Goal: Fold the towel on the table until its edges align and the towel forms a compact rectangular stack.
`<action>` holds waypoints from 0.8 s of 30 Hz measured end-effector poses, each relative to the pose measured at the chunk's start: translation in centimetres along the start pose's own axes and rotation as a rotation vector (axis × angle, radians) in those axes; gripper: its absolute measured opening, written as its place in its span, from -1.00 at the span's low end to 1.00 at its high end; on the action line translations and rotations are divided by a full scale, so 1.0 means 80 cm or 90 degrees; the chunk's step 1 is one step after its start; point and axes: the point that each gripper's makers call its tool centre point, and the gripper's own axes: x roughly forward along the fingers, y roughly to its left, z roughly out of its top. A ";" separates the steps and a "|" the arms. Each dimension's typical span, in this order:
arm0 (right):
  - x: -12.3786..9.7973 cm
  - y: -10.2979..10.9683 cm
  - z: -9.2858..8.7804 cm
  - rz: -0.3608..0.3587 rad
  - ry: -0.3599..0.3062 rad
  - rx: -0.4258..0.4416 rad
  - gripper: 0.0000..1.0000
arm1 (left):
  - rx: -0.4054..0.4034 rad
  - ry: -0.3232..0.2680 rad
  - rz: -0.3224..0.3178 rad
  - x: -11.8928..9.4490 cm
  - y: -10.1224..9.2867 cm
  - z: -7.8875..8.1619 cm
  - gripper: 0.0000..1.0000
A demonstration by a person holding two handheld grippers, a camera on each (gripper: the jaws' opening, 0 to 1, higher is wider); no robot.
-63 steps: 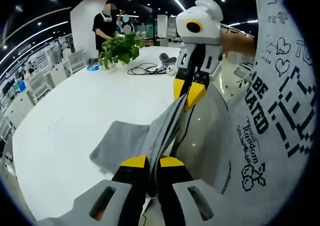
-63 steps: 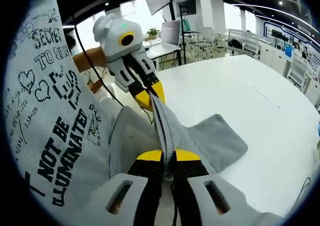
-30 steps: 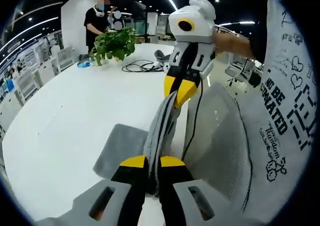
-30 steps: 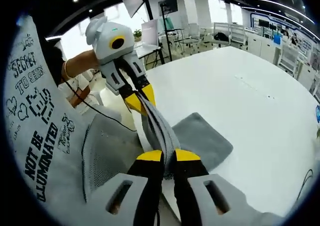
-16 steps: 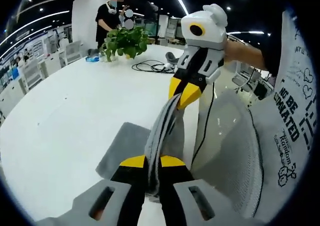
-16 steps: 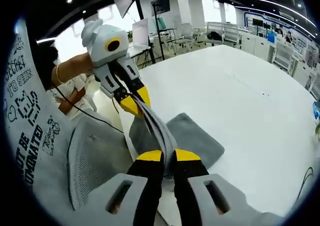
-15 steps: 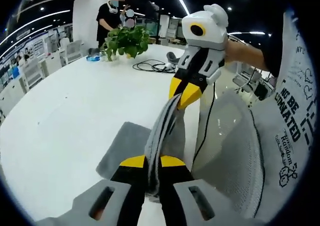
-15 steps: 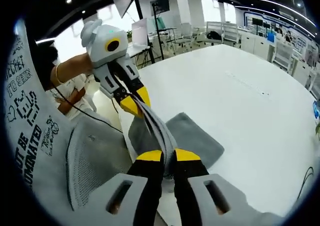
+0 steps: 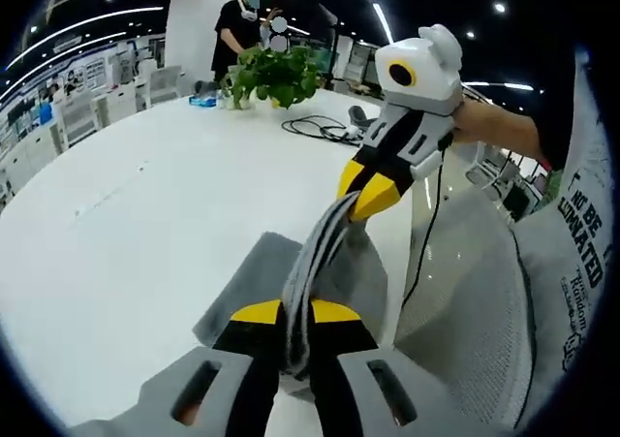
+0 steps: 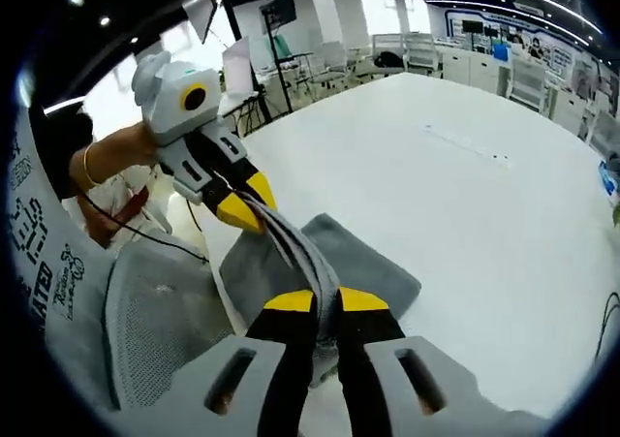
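Mid-fold: my left gripper (image 9: 295, 313) and right gripper (image 10: 325, 300) each pinch a gray towel (image 9: 254, 280) edge above the white table (image 9: 136, 214). Part is lying flat; laying over and aligning remain, I judge.

Towel (image 9: 320, 248) lower, more of it flat on table (image 9: 145, 224).

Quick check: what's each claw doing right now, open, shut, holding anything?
Left claw: shut on the towel, gripping one end of its lifted edge.
Right claw: shut on the towel too, gripping the other end.
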 end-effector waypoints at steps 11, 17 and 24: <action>0.036 -0.028 -0.019 -0.006 0.022 0.061 -0.89 | -0.024 0.027 0.018 0.037 0.027 -0.023 -0.81; 0.054 -0.046 -0.022 -0.008 0.027 0.086 -0.89 | -0.046 0.039 0.024 0.054 0.043 -0.036 -0.81; 0.070 -0.058 -0.031 -0.013 0.037 0.100 -0.88 | -0.050 0.052 0.033 0.070 0.054 -0.049 -0.78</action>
